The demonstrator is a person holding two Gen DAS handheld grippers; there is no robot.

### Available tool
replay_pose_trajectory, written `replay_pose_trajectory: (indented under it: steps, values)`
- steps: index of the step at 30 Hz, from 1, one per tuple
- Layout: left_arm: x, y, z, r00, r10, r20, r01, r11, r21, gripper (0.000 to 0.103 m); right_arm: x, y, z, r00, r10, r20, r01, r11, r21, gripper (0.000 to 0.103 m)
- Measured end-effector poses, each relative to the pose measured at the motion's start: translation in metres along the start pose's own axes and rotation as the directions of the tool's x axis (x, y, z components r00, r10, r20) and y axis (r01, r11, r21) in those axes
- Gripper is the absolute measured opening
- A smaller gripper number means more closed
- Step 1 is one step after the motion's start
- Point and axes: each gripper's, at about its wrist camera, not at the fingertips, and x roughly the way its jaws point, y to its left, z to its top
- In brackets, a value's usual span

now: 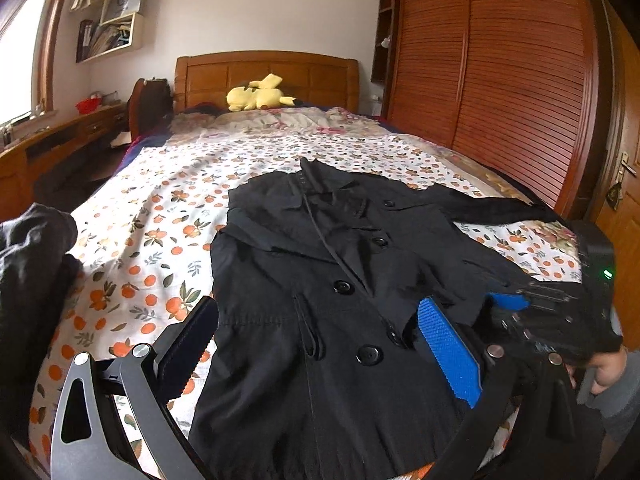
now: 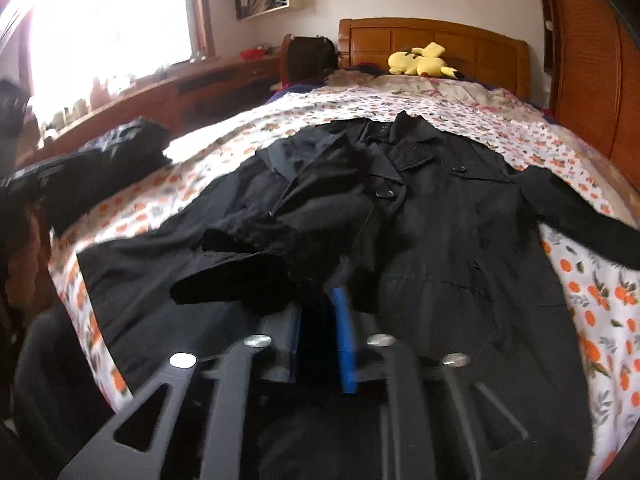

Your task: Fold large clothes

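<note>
Black coat (image 1: 320,280) flat on orange-print bedsheet (image 1: 152,216), apparently unfolded

Window (image 2: 108,28) glare blows out (left side); fisheye edges bend; foreground blurred.

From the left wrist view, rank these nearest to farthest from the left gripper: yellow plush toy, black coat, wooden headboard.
1. Black coat: lies right between the left gripper fingers, spread on the bed.
2. Yellow plush toy: far end of the bed, centre.
3. Wooden headboard: just behind the toy, against the wall.
</note>
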Motion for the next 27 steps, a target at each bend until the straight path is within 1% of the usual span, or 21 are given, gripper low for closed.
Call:
replay_pose_trajectory:
  steps: [3,4,5,8,10,13,16,18,24,27]
  values:
    - [0.009,0.003,-0.001,1.0,-0.009,-0.006,0.009,1.0,-0.015,0.101,-0.013,0.008,0.001,1.0,-0.017,0.011,0.018,0.998,-0.052,0.048]
    - [0.013,0.004,-0.002,1.0,-0.012,-0.007,0.012,1.0,-0.013,0.101,-0.019,0.012,0.002,0.999,-0.025,0.021,0.027,0.997,-0.067,0.056]
    - [0.015,0.004,-0.003,1.0,-0.015,-0.008,0.015,1.0,-0.009,0.101,-0.024,0.016,0.004,0.999,-0.026,0.031,0.028,0.997,-0.078,0.058]
    - [0.022,0.005,-0.006,1.0,-0.02,-0.004,0.02,1.0,0.012,0.101,-0.035,0.029,0.012,0.999,-0.016,0.052,0.02,0.996,-0.083,0.059]
    - [0.025,0.008,-0.008,0.999,-0.035,0.0,0.035,0.999,0.013,0.101,-0.035,0.039,0.016,0.999,0.004,0.046,0.0,0.996,-0.089,0.059]
    - [0.028,0.01,-0.01,0.998,-0.059,0.01,0.059,0.998,0.015,0.101,-0.028,0.056,0.017,1.0,0.001,0.018,0.0,0.994,-0.106,0.059]
    - [0.028,0.012,-0.011,0.996,-0.084,0.025,0.084,0.996,0.015,0.101,-0.017,0.07,0.014,1.0,0.014,-0.019,-0.016,0.993,-0.114,0.059]
    - [0.028,0.015,-0.012,0.994,-0.106,0.028,0.106,0.994,0.003,0.101,-0.006,0.077,0.011,0.999,0.014,-0.052,-0.02,0.993,-0.116,0.059]
    - [0.034,0.024,-0.009,0.989,-0.148,0.028,0.148,0.989,-0.027,0.101,0.026,0.087,0.009,0.989,0.004,-0.146,-0.023,0.991,-0.129,0.058]
    - [0.036,0.028,-0.006,0.986,-0.164,0.037,0.166,0.985,-0.041,0.101,0.038,0.088,0.007,0.985,-0.001,-0.173,-0.021,0.992,-0.124,0.057]
